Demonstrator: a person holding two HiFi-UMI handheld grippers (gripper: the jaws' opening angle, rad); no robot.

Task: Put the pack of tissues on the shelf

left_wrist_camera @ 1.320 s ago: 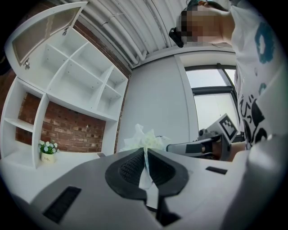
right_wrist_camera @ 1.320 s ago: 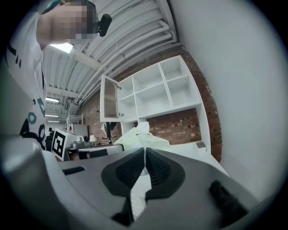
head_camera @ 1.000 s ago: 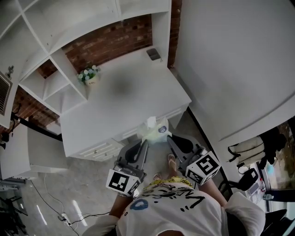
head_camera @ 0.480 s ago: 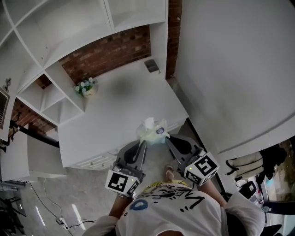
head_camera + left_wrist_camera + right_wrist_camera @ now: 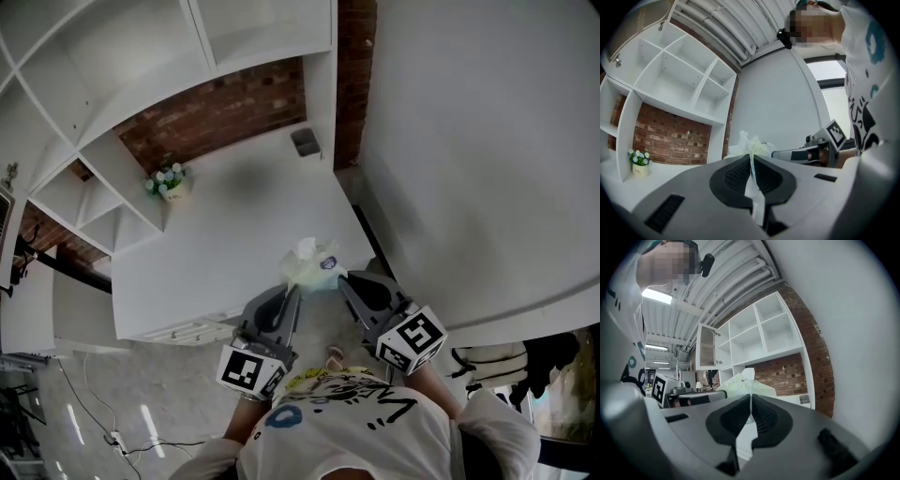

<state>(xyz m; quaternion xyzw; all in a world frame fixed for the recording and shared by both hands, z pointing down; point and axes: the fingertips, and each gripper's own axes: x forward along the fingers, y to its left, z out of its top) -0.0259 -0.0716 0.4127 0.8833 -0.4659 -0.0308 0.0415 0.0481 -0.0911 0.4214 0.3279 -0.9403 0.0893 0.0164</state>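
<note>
The pack of tissues is pale green-white with a tissue sticking up, and it hangs in the air above the front edge of the white desk. My left gripper is shut on its left wrapper edge, and my right gripper is shut on its right edge. In the left gripper view the pack rises just past the closed jaws, with thin wrapper pinched between them. From the right gripper view the pack also shows beyond the closed jaws. The white shelf unit rises behind the desk.
A small pot of flowers stands at the desk's back left, and a small dark box sits at its back right by the brick wall. A big white wall panel fills the right. Drawers front the desk.
Both grippers have carried the pack slightly up and forward over the desk edge. The head view has shifted, so the shelves and desk sit lower and more to the left.
</note>
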